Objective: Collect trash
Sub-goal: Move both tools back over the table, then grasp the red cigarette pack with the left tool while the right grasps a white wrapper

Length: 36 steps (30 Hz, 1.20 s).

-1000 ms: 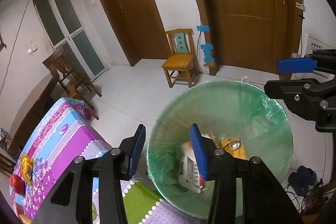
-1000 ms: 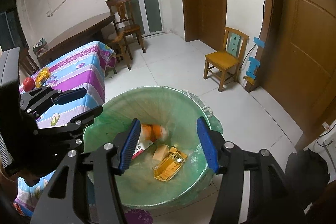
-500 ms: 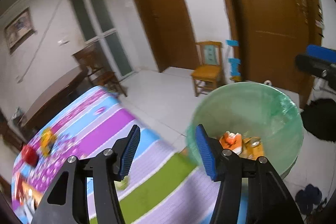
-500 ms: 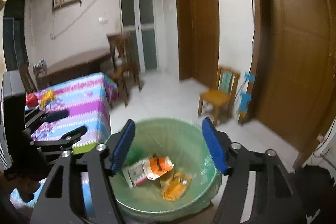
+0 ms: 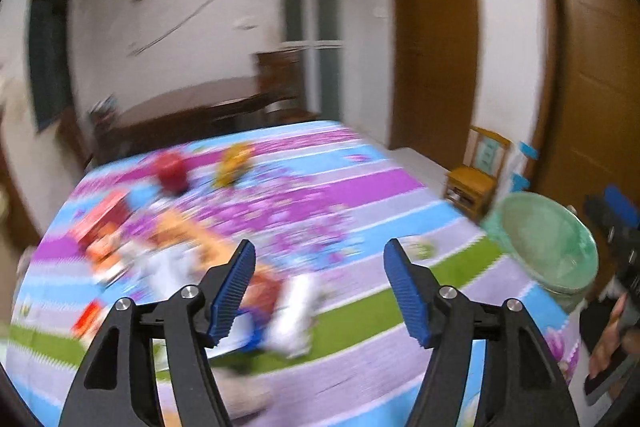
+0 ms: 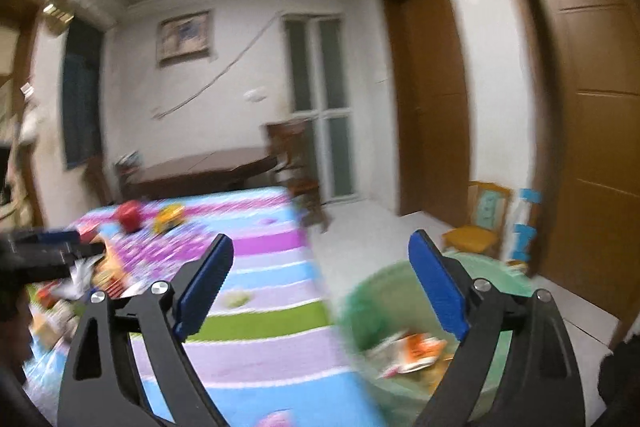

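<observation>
My left gripper (image 5: 320, 291) is open and empty above the striped tablecloth (image 5: 360, 195). Several blurred wrappers and packets (image 5: 132, 243) lie on the cloth ahead and to its left, with a white and orange packet (image 5: 288, 311) just beyond the fingertips. The green-lined trash bin (image 5: 548, 243) stands off the table's right edge. My right gripper (image 6: 320, 291) is open and empty, over the table's edge and the bin (image 6: 400, 339), which holds packets (image 6: 416, 347). The left gripper also shows at the left of the right wrist view (image 6: 52, 251).
A red apple (image 5: 172, 171) and a yellow toy (image 5: 234, 163) sit at the table's far side. A small wooden chair (image 6: 480, 219) stands by the brown doors. A dark wooden table (image 6: 200, 171) and chair stand behind.
Both grippers have swung left and up, away from the bin toward the table. The left one now faces the trash on the cloth. Both stay open.
</observation>
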Tool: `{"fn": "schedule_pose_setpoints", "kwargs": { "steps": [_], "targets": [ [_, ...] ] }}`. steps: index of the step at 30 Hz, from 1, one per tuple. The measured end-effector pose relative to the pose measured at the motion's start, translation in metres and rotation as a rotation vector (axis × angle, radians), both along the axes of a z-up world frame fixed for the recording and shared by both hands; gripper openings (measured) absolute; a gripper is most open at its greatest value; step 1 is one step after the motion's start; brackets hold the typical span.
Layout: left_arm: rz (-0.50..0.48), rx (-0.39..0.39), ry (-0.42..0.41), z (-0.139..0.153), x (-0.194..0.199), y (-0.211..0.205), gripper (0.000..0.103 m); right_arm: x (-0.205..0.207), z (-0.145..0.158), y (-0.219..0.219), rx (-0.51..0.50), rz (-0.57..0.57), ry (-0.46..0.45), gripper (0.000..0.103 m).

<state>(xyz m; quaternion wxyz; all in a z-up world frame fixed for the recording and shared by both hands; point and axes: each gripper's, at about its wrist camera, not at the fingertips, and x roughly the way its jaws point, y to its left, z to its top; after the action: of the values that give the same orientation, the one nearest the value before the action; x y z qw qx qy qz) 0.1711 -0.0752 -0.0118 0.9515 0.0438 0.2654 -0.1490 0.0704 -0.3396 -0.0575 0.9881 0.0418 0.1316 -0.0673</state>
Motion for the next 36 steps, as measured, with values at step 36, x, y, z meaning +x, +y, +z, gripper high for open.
{"fn": "schedule_pose_setpoints", "kwargs": {
  "steps": [36],
  "targets": [
    [0.566,-0.172,0.421,-0.083,0.08,0.196,0.098,0.102,0.012,0.19,-0.039,0.531,0.279,0.093]
  ]
}}
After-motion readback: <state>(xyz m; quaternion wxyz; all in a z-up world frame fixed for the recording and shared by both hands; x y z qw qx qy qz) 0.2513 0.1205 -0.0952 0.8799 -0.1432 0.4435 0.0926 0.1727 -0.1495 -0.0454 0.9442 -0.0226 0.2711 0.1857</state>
